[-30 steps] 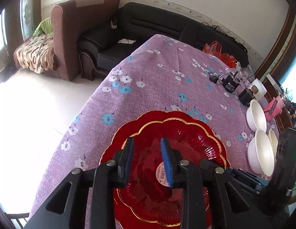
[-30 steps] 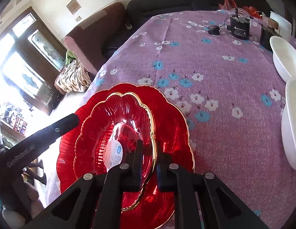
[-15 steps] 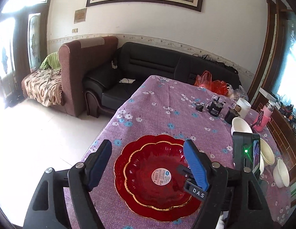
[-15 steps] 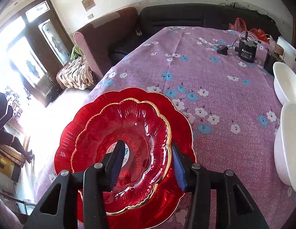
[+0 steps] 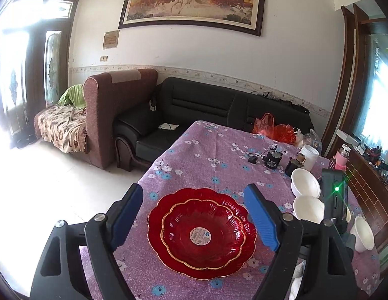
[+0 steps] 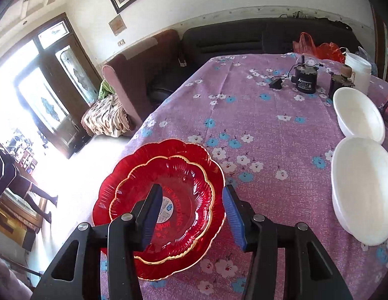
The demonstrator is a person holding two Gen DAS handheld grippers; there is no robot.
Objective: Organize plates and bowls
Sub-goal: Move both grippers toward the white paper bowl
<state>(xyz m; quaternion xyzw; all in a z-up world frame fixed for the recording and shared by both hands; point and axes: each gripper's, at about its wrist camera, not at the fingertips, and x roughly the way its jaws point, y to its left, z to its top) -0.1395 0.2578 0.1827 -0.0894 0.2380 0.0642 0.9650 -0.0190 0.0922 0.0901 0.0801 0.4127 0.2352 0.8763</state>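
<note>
Two red glass plates with gold rims are stacked on the purple flowered tablecloth: the smaller plate (image 5: pixel 202 235) (image 6: pixel 166 207) lies inside the larger plate (image 5: pixel 156 215) (image 6: pixel 194 150). My left gripper (image 5: pixel 194 215) is wide open and raised above the stack. My right gripper (image 6: pixel 191 212) is open and empty just above the near right rim of the stack. White bowls (image 5: pixel 305 186) (image 6: pixel 359 185) stand along the right side of the table. The right gripper's body (image 5: pixel 334 200) shows in the left wrist view.
A black pump-like device (image 6: pixel 305 80), a plug (image 6: pixel 275 85), a white cup (image 5: pixel 309 156), red bags (image 5: pixel 279 130) and a pink bottle (image 5: pixel 341 158) sit at the table's far end. The left table edge (image 5: pixel 144 180) drops to the floor. Sofas stand behind.
My right gripper let go of the smaller plate, which now rests in the larger one, and opened wider. My left gripper opened and both pulled up and back.
</note>
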